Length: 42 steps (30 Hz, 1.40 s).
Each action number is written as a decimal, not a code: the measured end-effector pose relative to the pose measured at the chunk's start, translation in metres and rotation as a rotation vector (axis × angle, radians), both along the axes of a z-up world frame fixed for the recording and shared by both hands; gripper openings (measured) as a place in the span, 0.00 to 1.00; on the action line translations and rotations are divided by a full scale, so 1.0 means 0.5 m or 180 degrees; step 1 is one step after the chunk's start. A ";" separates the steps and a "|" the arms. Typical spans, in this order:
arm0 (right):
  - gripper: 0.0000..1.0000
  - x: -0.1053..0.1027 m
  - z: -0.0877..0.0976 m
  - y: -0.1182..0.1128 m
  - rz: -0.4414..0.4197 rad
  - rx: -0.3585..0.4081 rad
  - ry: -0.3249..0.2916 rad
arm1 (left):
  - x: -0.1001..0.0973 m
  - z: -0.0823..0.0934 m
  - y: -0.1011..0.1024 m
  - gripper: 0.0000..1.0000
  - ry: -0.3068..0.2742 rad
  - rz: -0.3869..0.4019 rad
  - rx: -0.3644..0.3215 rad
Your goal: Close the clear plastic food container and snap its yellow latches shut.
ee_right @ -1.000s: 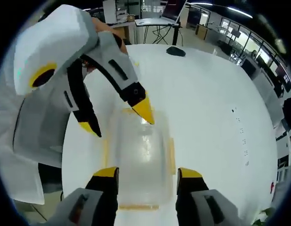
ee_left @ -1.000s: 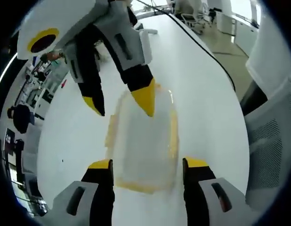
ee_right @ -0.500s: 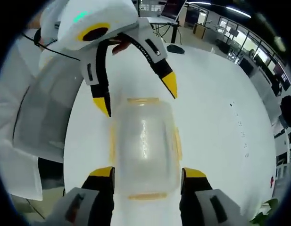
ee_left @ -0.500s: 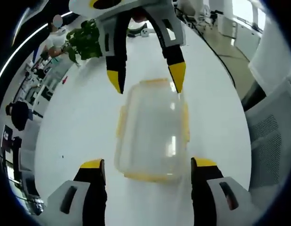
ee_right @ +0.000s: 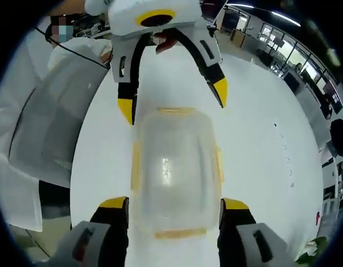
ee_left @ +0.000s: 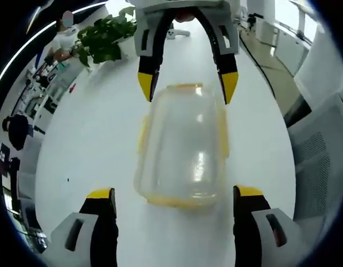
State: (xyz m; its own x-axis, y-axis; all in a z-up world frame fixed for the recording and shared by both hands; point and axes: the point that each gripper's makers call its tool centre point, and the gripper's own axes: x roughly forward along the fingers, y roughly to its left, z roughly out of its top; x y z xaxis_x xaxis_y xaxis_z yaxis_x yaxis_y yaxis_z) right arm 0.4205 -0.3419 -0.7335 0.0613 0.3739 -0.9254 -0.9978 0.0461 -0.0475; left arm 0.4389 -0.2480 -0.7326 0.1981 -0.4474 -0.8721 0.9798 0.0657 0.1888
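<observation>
- Since half a second ago, both claws have pulled back from the box, and each one's tips have spread a bit wider.
- Left claw (ee_left: 170, 193) has its two yellow-tipped jaws wide apart, and it holds nothing.
- Its tips sit just off the near corners of the clear box (ee_left: 182, 146), one on each side, and I cannot tell if they touch it.
- Right claw (ee_right: 172, 204) also has its jaws wide apart with nothing held.
- Its tips sit by the near end of the same clear box (ee_right: 175, 169), one on each side.
- In the left gripper view, the right claw (ee_left: 186, 87) comes in from the top, and its tips flank the far end of the box.
- In the right gripper view, the left claw (ee_right: 172, 99) comes in from the top the same way.
- So the two claws face each other with the box lying between them.
- The lid is on the box, and yellow latches (ee_right: 135, 165) show along its sides and ends.
- The box lies flat on the white desk (ee_right: 260, 150).
- A green plant (ee_left: 106, 38) stands at the far end of the desk.
- A person's white sleeve (ee_right: 26, 122) is at the left of the right gripper view.
</observation>
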 end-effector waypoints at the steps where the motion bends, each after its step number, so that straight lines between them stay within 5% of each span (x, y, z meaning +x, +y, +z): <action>1: 0.66 0.002 -0.002 0.000 0.0012 -0.0007 -0.0021 | -0.001 -0.002 0.002 0.85 0.0002 -0.0010 0.0015; 17: 0.71 0.012 -0.031 -0.018 -0.0007 -0.0089 -0.0022 | 0.000 -0.036 -0.025 0.83 0.0124 -0.0098 -0.0010; 24: 0.71 0.013 -0.033 -0.016 0.0033 -0.0078 -0.0011 | 0.001 -0.051 -0.024 0.76 0.0225 -0.0091 0.0024; 42: 0.70 0.011 -0.033 0.009 0.0025 -0.0087 0.0025 | -0.004 -0.053 0.002 0.76 0.0232 -0.0054 0.0024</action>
